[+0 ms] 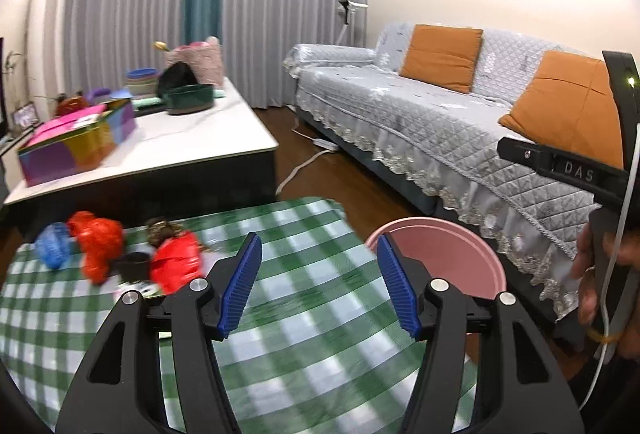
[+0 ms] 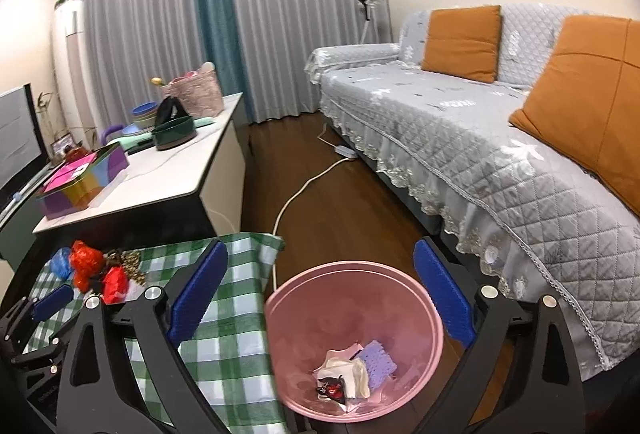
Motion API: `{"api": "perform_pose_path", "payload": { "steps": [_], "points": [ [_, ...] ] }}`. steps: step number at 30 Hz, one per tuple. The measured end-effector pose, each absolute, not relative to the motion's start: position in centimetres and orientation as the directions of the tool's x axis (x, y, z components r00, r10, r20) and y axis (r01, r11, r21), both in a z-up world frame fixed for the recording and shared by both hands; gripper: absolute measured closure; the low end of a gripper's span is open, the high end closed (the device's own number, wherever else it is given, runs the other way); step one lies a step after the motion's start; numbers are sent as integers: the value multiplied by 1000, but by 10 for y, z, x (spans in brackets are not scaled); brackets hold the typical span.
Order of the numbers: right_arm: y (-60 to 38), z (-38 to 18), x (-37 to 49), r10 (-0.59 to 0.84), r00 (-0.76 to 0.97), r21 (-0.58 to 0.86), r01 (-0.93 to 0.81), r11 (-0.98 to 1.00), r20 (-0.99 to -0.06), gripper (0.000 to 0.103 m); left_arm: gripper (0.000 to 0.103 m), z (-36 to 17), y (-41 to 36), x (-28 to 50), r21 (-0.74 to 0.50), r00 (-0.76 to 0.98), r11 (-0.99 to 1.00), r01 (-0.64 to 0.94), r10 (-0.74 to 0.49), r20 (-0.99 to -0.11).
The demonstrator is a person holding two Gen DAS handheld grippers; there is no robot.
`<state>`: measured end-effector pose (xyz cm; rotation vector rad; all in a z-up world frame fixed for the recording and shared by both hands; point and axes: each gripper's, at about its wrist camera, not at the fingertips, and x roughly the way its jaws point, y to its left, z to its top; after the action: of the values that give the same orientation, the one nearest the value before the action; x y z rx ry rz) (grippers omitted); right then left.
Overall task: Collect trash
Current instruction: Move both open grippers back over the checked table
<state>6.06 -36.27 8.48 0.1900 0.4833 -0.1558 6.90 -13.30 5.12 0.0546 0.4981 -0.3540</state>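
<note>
Right wrist view: the right gripper (image 2: pixel 316 298) hangs directly above the pink wastebasket (image 2: pixel 434 334), jaws spread wide with nothing between them, a pose that suits a piece just let fall. At the bottom of the wastebasket, toward 6 o'clock, lie crumpled white paper (image 2: pixel 348 374), a lilac textured scrap (image 2: pixel 380 362) and a dark red-and-black wrapper (image 2: pixel 331 390). The wastebasket stands on the floor just beside the edge of the green checked tablecloth (image 2: pixel 228 338), presumably so trash can be carried straight across.

From the left wrist, the left gripper (image 1: pixel 318 284) hovers over the tablecloth, also wide open and empty. Farther off at 10 o'clock the remaining trash is bunched together: a blue plastic bag (image 1: pixel 52 246), two red crumpled bags (image 1: pixel 98 248), a small dark cup (image 1: pixel 134 264) and a brown patterned wrapper (image 1: pixel 160 228). Beyond stand the white coffee table (image 1: pixel 192 141) and the grey-covered sofa (image 1: pixel 420 121).
</note>
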Motion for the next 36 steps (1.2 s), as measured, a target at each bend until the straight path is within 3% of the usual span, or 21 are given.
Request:
{"api": "perform_pose_path", "payload": {
  "steps": [11, 20, 23, 28, 30, 36],
  "points": [
    [-325, 84, 57, -38, 881, 127, 111, 986, -472, 10, 44, 49, -67, 52, -32, 868, 980, 197, -189, -458],
    [-290, 70, 75, 65, 859, 170, 25, 985, -508, 12, 46, 37, 9, 60, -95, 869, 995, 3, -49, -492],
    [-276, 65, 84, 110, 850, 189, -12, 982, -515, 20, 58, 31, 25, 66, -117, 861, 993, -30, -34, -508],
    [-255, 53, 99, 201, 821, 233, -86, 969, -534, 53, 67, 19, 37, 73, -133, 848, 990, -44, -34, -530],
    [-246, 49, 105, 235, 809, 253, -110, 961, -539, 59, 68, 14, 40, 77, -137, 841, 989, -48, -35, -540],
    [-218, 41, 120, 287, 794, 271, -161, 949, -536, 61, 72, 0, 47, 92, -149, 823, 987, -63, -33, -567]
  ]
}}
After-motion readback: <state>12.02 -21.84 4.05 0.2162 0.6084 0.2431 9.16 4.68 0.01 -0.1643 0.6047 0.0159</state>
